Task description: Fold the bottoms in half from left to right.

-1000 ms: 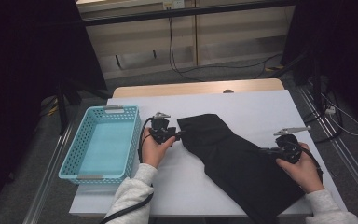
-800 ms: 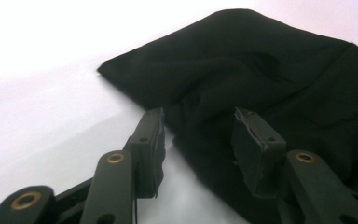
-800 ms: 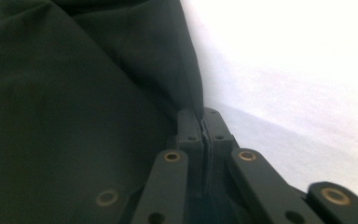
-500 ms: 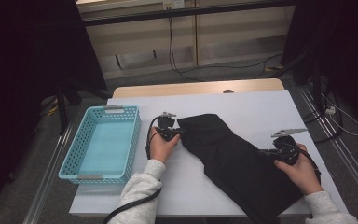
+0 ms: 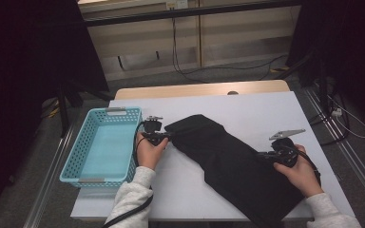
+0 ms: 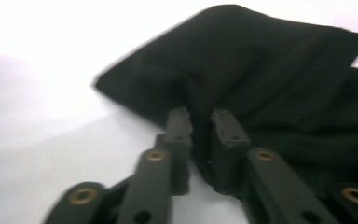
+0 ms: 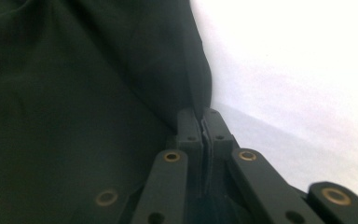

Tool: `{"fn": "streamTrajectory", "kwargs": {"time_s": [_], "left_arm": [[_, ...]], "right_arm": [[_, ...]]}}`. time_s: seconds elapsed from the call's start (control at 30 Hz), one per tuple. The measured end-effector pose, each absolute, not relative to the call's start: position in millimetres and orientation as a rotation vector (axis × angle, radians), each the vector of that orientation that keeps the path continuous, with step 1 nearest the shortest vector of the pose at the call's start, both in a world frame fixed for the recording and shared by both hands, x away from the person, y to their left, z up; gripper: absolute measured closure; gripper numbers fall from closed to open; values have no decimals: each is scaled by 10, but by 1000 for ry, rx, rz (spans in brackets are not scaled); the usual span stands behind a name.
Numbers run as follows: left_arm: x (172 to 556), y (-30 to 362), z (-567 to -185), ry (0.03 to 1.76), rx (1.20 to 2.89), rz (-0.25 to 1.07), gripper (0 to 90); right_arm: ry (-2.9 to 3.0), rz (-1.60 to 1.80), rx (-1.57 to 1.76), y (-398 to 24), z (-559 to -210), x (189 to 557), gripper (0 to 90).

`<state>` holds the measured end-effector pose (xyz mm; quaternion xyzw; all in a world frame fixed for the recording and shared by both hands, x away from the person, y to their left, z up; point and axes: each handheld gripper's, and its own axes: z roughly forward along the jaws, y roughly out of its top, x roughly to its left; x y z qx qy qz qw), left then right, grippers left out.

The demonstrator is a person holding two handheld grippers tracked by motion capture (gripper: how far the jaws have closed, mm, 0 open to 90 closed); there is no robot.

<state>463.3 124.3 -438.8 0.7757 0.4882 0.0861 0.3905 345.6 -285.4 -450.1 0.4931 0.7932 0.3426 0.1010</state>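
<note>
In the high view we see a bench (image 5: 204,109) with a white top. It stands on a grey floor (image 5: 247,71) in front of a pale wall, and dark curtains hang at both sides. A light blue basket (image 5: 100,145) stands on the left part of the bench. A black cloth (image 5: 228,161) lies slanted across the middle, from near the basket down to the front right edge. Our left hand (image 5: 147,151) comes from below, with a grey sleeve (image 5: 130,199). It holds the left hand-held gripper (image 5: 168,137) level and points it to the right, at the upper left corner of the cloth. Our right hand (image 5: 300,170) holds the right hand-held gripper (image 5: 261,154) at the right edge of the cloth and points it to the left. A grey plate (image 5: 287,133) sits on top of this gripper.

In the left gripper view, the jaws stand a little apart, with a narrow gap. A fold at the edge of the black cloth (image 6: 270,84) sits between the fingertips (image 6: 179,119). The jaws have just been closing and then opened slightly again; we cannot tell if the pads press on the cloth. The white bench (image 6: 51,93) lies to the left.

In the right gripper view, the jaws are closed tightly together and pinch the edge of the black cloth (image 7: 74,93). The white bench (image 7: 298,70) lies to the right of it.
</note>
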Motion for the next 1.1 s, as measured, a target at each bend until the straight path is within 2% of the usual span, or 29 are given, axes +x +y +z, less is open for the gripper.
{"fn": "streamTrajectory", "kwargs": {"time_s": [0.17,0.3,0.37,0.47,0.63,0.73,0.8,0.87,0.9,1.1], "left_arm": [[4691,1268,-4422,1248,1937,233,520],[4772,1315,-4470,1275,1916,247,458],[4807,1324,-4489,1275,1922,259,458],[4825,1302,-4493,1247,1934,257,518],[4895,1276,-4569,1254,1979,305,520],[4924,1268,-4578,1251,1970,289,540],[4926,1250,-4594,1230,1974,288,623],[4934,1252,-4596,1225,1966,233,764],[4934,1244,-4585,1224,1970,249,837],[4938,1258,-4423,1225,1972,307,879]], "right_arm": [[2337,1025,1469,-2907,-4473,3480,881],[2328,1038,1495,-2992,-4460,3477,881],[2325,1035,1498,-3029,-4460,3468,881],[2321,1028,1510,-3080,-4458,3454,881],[2306,999,1530,-3158,-4454,3416,882],[2300,1005,1537,-3186,-4465,3394,882],[2295,1005,1536,-3184,-4477,3387,881],[2297,1000,1534,-3179,-4483,3384,881],[2296,998,1533,-3176,-4483,3383,881],[2286,1005,1533,-3183,-4475,3370,881]]}}
